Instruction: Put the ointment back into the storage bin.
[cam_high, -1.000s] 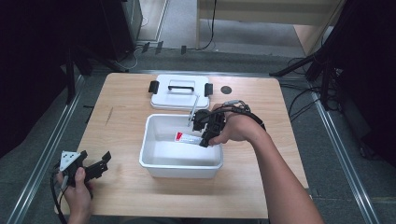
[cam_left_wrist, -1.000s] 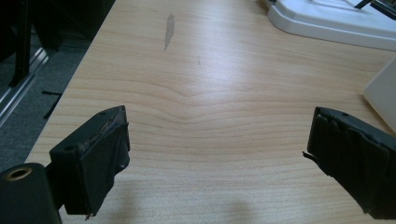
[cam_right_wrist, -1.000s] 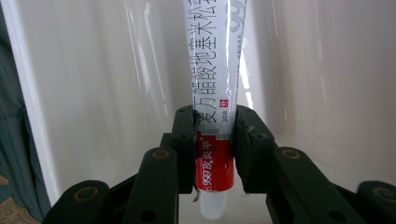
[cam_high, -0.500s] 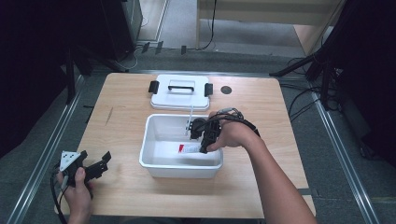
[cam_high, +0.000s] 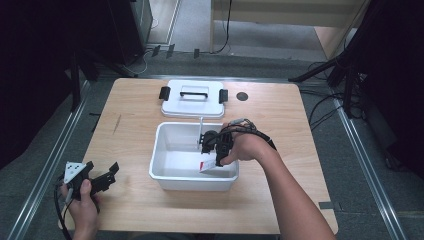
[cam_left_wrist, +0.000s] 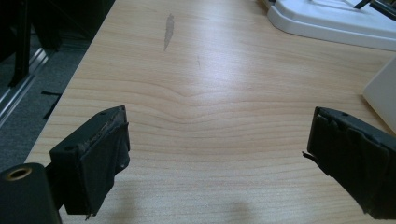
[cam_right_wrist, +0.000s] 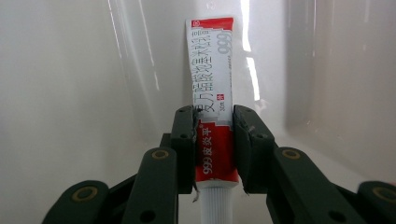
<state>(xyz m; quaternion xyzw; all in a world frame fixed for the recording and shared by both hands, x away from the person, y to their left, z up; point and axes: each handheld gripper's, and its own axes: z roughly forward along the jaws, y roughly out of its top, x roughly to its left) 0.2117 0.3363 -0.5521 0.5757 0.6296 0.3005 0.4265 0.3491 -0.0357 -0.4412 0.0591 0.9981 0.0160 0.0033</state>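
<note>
Pale wood-grain tabletop (cam_high: 280, 130) is sitting on a grey floor with dark equipment and cables around it. At its near left corner, the left gripper (cam_left_wrist: 219, 149) is resting low in a hand (cam_high: 82, 207), its two black padded jaws spread wide with nothing but bare wood between them; the pads are looking worn and frayed at the edges. A grey smudge (cam_left_wrist: 169, 29) is marking the wood farther ahead of it.

The right gripper (cam_right_wrist: 214, 142) is reaching down inside a white plastic bin (cam_high: 165, 175) at the table's middle, its jaws pressing on the lower part of an ointment tube (cam_right_wrist: 212, 93). In the high view the right gripper (cam_high: 212, 150) is sitting over the bin's right half, with the tube (cam_high: 206, 165) showing just below it near the front wall. The tube is flat, red and white with printed Chinese characters and "999", and is ending in a ribbed white cap at the gripper's base. Its long axis is running straight along the jaws, crimped flat end pointing away toward the glossy white bin wall.

Behind the bin, a white rectangular lid (cam_high: 192, 97) with a handle and black side clips is lying flat on the table. A small dark round mark (cam_high: 242, 96) is showing just right of it.
</note>
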